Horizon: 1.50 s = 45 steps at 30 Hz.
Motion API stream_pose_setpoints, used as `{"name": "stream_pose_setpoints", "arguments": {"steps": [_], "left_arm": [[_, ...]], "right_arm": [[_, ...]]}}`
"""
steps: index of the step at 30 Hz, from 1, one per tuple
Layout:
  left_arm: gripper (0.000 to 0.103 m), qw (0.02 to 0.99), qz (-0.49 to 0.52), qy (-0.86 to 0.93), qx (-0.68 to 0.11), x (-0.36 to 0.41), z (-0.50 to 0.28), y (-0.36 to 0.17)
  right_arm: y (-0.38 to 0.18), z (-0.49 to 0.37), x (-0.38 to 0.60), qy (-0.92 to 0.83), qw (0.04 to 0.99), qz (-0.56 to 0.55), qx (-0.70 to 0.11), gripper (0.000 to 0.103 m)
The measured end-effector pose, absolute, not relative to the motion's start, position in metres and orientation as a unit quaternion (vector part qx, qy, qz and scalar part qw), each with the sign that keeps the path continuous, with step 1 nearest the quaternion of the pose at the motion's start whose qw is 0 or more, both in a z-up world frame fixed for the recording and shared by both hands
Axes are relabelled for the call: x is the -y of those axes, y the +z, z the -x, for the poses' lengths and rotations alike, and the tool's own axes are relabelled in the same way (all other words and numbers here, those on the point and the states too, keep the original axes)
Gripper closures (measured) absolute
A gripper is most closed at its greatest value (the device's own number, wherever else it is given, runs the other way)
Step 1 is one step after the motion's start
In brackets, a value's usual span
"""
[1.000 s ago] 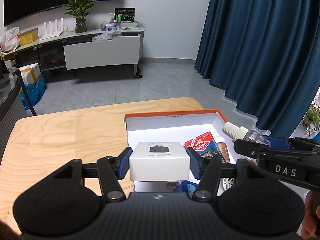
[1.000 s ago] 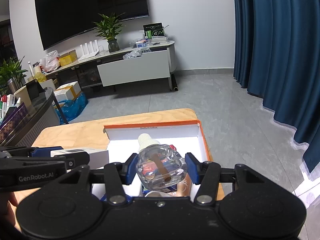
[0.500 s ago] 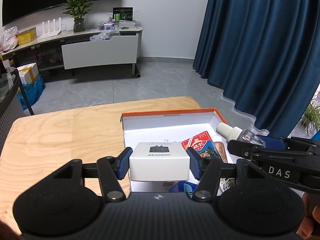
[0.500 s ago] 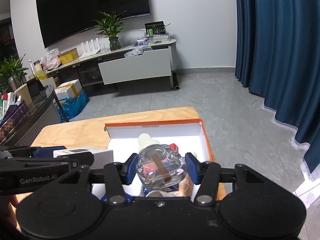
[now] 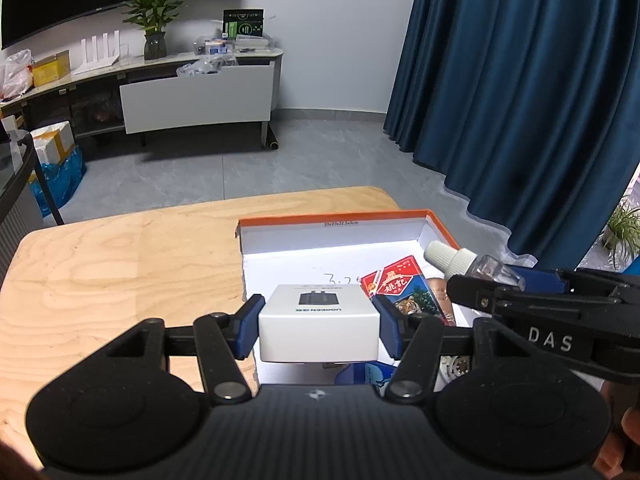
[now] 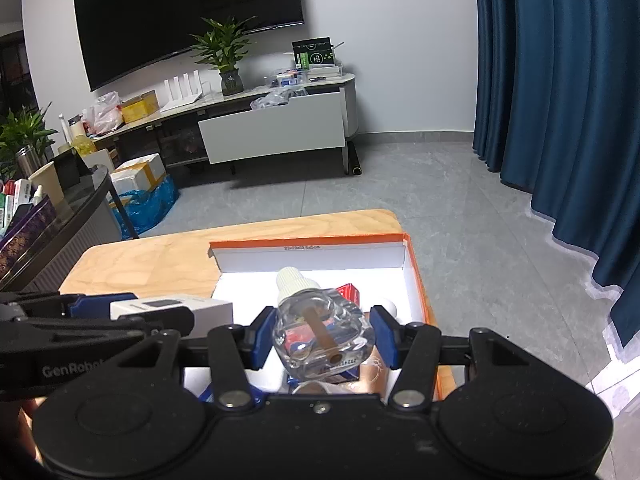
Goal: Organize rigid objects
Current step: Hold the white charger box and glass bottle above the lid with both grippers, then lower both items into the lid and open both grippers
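Note:
My left gripper [image 5: 318,326] is shut on a small white charger box [image 5: 318,322] and holds it over the left part of an open orange-rimmed cardboard box [image 5: 336,218]. My right gripper [image 6: 322,336] is shut on a clear glass bottle [image 6: 320,330] with a ribbed white cap and a brown wick, above the same cardboard box [image 6: 308,240]. In the left wrist view the bottle [image 5: 472,264] and right gripper [image 5: 520,280] show at the right. The right wrist view has the white box [image 6: 172,310] and left gripper [image 6: 120,312] at the left.
Inside the cardboard box lie a red and blue card pack [image 5: 408,290], a blue packet [image 5: 368,374] and other small items. The box stands on a light wooden table [image 5: 120,272]. Beyond are a grey floor, a TV cabinet [image 5: 192,96] and blue curtains [image 5: 520,100].
Both views shifted slightly, so the cardboard box sits a little lower and further left in frame. Both grips are unchanged.

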<state>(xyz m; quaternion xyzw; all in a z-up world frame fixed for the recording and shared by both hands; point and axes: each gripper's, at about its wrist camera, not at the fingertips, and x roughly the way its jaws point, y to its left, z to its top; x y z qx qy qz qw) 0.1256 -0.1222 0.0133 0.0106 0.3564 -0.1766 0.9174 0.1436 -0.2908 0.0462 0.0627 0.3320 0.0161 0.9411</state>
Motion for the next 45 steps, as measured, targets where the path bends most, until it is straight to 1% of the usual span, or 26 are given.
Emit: {"name": "stream_pose_setpoints", "arguments": {"steps": [13, 15, 21, 23, 24, 27, 28, 29, 31, 34, 39, 45], "left_arm": [[0.043, 0.906, -0.006, -0.187, -0.380, 0.129, -0.139, -0.003], [0.043, 0.905, -0.008, -0.192, -0.380, 0.132, -0.141, -0.006], [0.043, 0.900, -0.009, -0.199, -0.388, 0.140, -0.149, -0.014], [0.043, 0.899, -0.008, -0.202, -0.390, 0.143, -0.152, -0.017], [0.043, 0.896, -0.008, -0.204, -0.393, 0.146, -0.154, -0.019], [0.036, 0.891, -0.003, -0.217, -0.399, 0.149, -0.156, -0.023], [0.026, 0.891, -0.002, -0.217, -0.398, 0.149, -0.154, -0.021], [0.023, 0.891, 0.005, -0.220, -0.397, 0.148, -0.154, -0.019], [0.012, 0.897, 0.003, -0.216, -0.385, 0.146, -0.147, -0.011], [0.005, 0.903, -0.008, -0.218, -0.369, 0.143, -0.136, 0.002], [0.000, 0.908, 0.005, -0.209, -0.363, 0.130, -0.120, 0.019], [0.000, 0.914, -0.003, -0.176, -0.365, 0.120, -0.081, 0.041]], "right_arm": [[0.036, -0.181, 0.288, 0.019, 0.939, -0.056, -0.339, 0.040], [0.036, -0.186, 0.290, 0.017, 0.939, -0.059, -0.338, 0.036], [0.048, -0.175, 0.302, -0.002, 0.948, -0.072, -0.310, 0.032], [0.050, -0.168, 0.305, -0.008, 0.950, -0.068, -0.305, 0.027], [0.052, -0.165, 0.306, -0.011, 0.950, -0.065, -0.304, 0.027], [0.055, -0.155, 0.310, -0.019, 0.951, -0.065, -0.303, 0.027], [0.057, -0.151, 0.311, -0.023, 0.952, -0.066, -0.299, 0.027], [0.060, -0.147, 0.312, -0.023, 0.952, -0.070, -0.296, 0.027], [0.062, -0.140, 0.315, -0.020, 0.952, -0.078, -0.296, 0.026], [0.066, -0.131, 0.311, -0.019, 0.953, -0.075, -0.294, 0.026], [0.075, -0.109, 0.307, -0.021, 0.955, -0.076, -0.286, 0.025], [0.085, -0.071, 0.313, -0.021, 0.957, -0.080, -0.278, 0.024]]}}
